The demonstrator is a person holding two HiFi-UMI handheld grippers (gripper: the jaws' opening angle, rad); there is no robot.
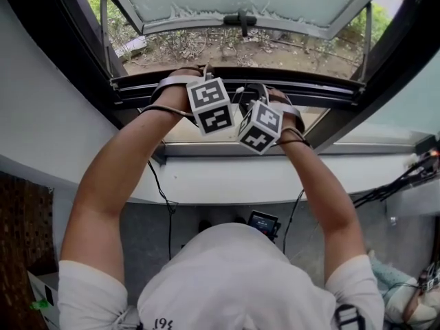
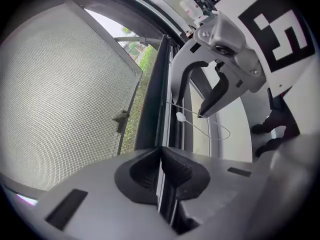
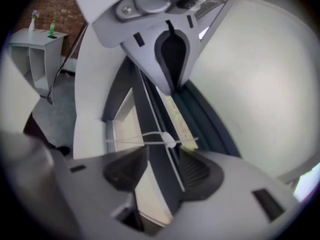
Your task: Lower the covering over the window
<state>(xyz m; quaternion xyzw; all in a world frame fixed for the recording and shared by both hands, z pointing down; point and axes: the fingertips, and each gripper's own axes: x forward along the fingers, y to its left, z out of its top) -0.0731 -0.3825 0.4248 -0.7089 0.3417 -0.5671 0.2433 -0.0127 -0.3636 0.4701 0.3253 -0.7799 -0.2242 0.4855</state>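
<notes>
My left gripper clamps the thin edge of the window covering's long dark metal bar, which lies low across the opening, near the white sill. My right gripper straddles that bar, jaws apart, not pressing.

We see a white sill with black cables running across its right end, and grey floor below it. Off to one side, a white shelf bears a small green bottle.
</notes>
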